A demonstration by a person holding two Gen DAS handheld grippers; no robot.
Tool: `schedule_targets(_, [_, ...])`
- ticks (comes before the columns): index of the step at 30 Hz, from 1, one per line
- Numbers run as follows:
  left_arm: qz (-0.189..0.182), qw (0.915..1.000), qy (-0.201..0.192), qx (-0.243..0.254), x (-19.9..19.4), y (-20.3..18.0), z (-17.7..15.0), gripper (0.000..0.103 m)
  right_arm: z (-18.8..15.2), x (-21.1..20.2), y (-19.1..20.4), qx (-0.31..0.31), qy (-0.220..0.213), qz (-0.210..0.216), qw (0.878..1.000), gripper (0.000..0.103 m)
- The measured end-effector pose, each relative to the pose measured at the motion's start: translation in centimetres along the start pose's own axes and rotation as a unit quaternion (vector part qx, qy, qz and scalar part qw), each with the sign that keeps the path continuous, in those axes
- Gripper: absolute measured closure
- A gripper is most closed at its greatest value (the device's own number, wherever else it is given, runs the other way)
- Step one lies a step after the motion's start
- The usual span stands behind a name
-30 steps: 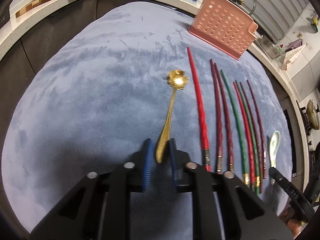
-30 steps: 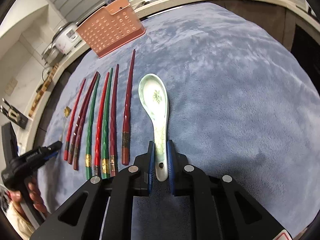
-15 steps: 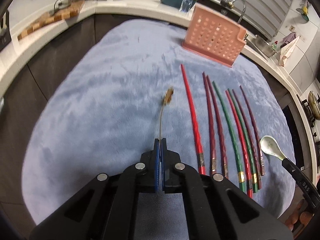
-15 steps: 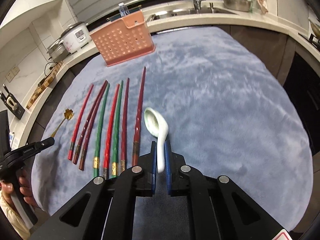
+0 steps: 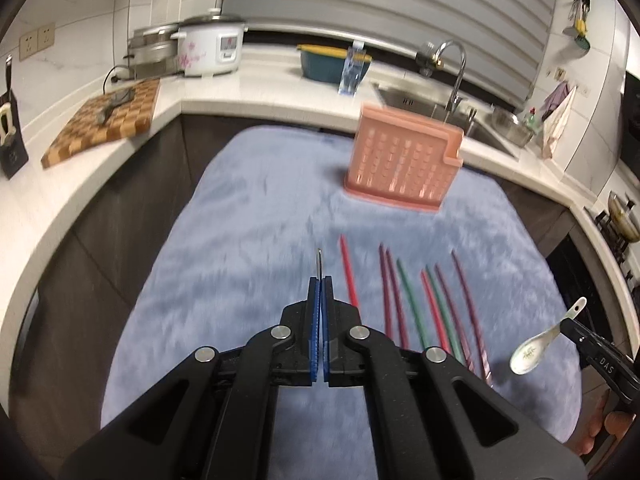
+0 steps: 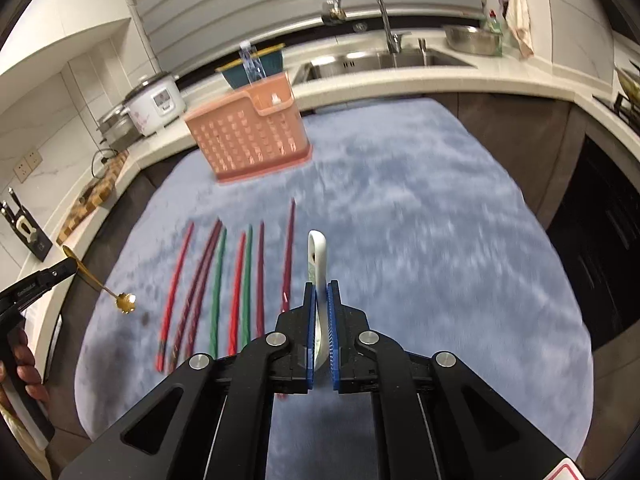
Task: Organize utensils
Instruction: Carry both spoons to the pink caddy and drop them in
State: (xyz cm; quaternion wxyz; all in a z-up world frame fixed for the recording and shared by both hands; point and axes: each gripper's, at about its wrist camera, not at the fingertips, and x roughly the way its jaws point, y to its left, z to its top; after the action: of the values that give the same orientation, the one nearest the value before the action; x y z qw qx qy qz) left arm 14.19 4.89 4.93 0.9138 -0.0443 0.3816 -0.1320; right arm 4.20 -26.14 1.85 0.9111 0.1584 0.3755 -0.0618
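My left gripper (image 5: 320,280) is shut on the gold spoon (image 5: 319,265), which shows edge-on above the blue mat; in the right wrist view the gold spoon (image 6: 100,284) hangs from that gripper (image 6: 70,266), flower bowl down. My right gripper (image 6: 321,286) is shut on the white ceramic spoon (image 6: 318,256), lifted off the mat; in the left wrist view the ceramic spoon (image 5: 538,344) hangs at the right. Several red, maroon and green chopsticks (image 5: 412,300) (image 6: 240,276) lie side by side on the mat. The pink perforated utensil holder (image 5: 402,162) (image 6: 250,138) stands at the mat's far side.
The blue-grey mat (image 5: 248,216) covers a dark table. Behind runs a white counter with a rice cooker (image 5: 210,46), a checkered cutting board (image 5: 108,120), a teal bowl (image 5: 326,64) and a sink with a tap (image 6: 372,12). A person's hand (image 6: 24,364) holds the left gripper's handle.
Both grippers closed on their spoons and rose off the mat. The gold spoon turned edge-on in the left jaws; the ceramic spoon tilted onto its side in the right jaws.
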Motion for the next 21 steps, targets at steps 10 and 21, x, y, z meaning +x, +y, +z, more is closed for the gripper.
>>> schedule_targets(10, [-0.042,0.9949,-0.092,0.005,0.8,-2.3,12.5,0.103,14.2,1.7,3.8,-0.028,-0.108,0.028,0.993,0.097])
schedule_targets(21, [-0.061,0.9899,-0.124,0.029,8.5,-6.0,21.9,0.103,23.7,10.6,6.7,-0.035,-0.130,0.016,0.991,0.097])
